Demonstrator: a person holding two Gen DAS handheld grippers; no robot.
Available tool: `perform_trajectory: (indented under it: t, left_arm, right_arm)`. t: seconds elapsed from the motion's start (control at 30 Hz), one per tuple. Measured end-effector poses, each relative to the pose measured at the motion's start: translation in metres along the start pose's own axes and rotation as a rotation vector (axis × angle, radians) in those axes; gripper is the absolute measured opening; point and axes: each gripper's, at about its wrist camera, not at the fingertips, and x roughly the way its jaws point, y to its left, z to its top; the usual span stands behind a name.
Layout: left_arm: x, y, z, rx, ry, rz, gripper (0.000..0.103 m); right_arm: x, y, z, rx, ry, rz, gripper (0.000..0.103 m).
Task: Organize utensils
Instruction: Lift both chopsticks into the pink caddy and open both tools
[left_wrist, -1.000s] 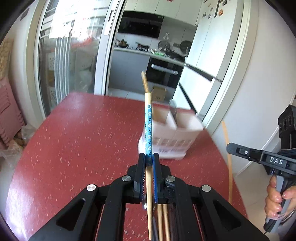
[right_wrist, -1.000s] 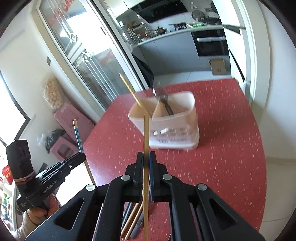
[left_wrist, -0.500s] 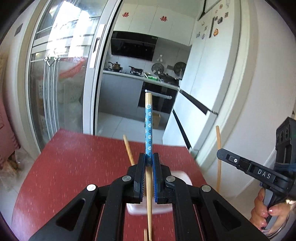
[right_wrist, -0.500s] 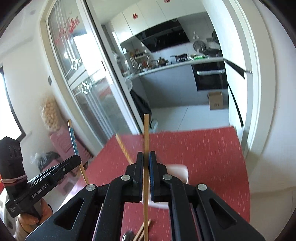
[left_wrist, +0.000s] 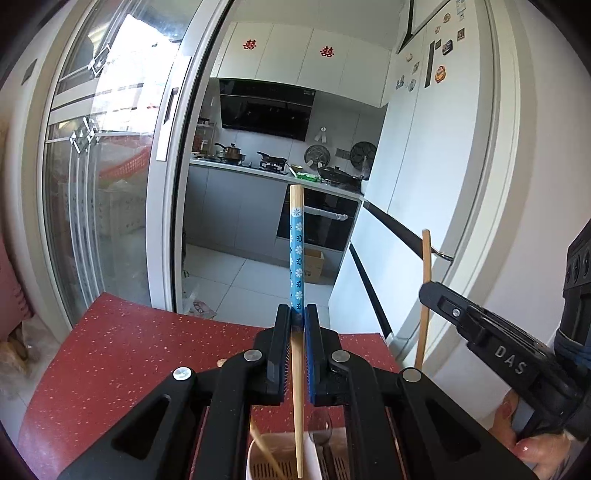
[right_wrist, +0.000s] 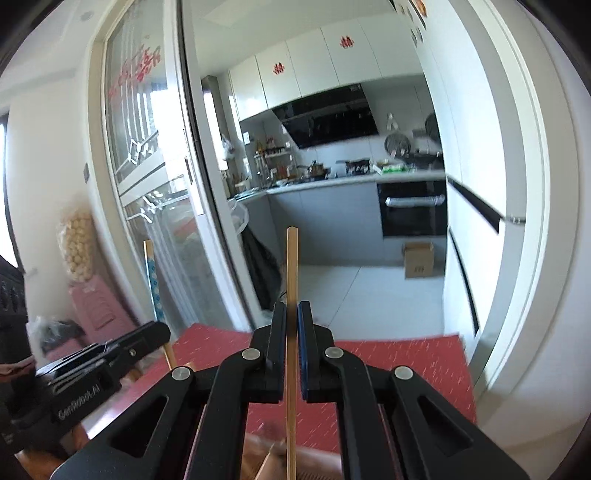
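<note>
At the near edge of the left wrist view, a white utensil holder (left_wrist: 255, 459) peeks out under the left gripper (left_wrist: 297, 314), cut off by the frame; a thin stick (left_wrist: 264, 452) and what looks like a spoon bowl (left_wrist: 320, 432) already stand in it. The left gripper is clamped on a chopstick with a blue flowered band (left_wrist: 296, 258), held upright, its narrow tip hanging just above or just inside the holder; which one is hard to tell. To the right, the right gripper (right_wrist: 291, 314) is likewise closed on a plain wooden chopstick (right_wrist: 291, 332), also upright, and a hand (left_wrist: 524, 443) shows at its handle. Beneath both lies a red speckled table (left_wrist: 129, 350). Farther off, past a glass sliding door (left_wrist: 110, 166), is a grey kitchen with a dark oven (left_wrist: 325, 225). The step in hand seems to be dropping the two chopsticks into the holder; next, each tip likely needs lining up over a compartment, lowering, then the jaws easing apart. In the right wrist view the holder is blurred and almost wholly hidden, so its compartments cannot be made out.
</note>
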Motion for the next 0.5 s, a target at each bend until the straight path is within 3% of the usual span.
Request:
perform_trajectory:
  t: [0.23, 0.5]
  left_arm:
    - [0.014, -0.002, -0.034, 0.035, -0.039, 0.03, 0.037]
    - [0.023, 0.007, -0.071, 0.007, 0.006, 0.057, 0.037]
  right_arm:
    - [0.026, 0.004, -0.03, -0.068, -0.031, -0.03, 0.006]
    - [0.035, 0.009, -0.079, -0.147, 0.001, -0.048, 0.006]
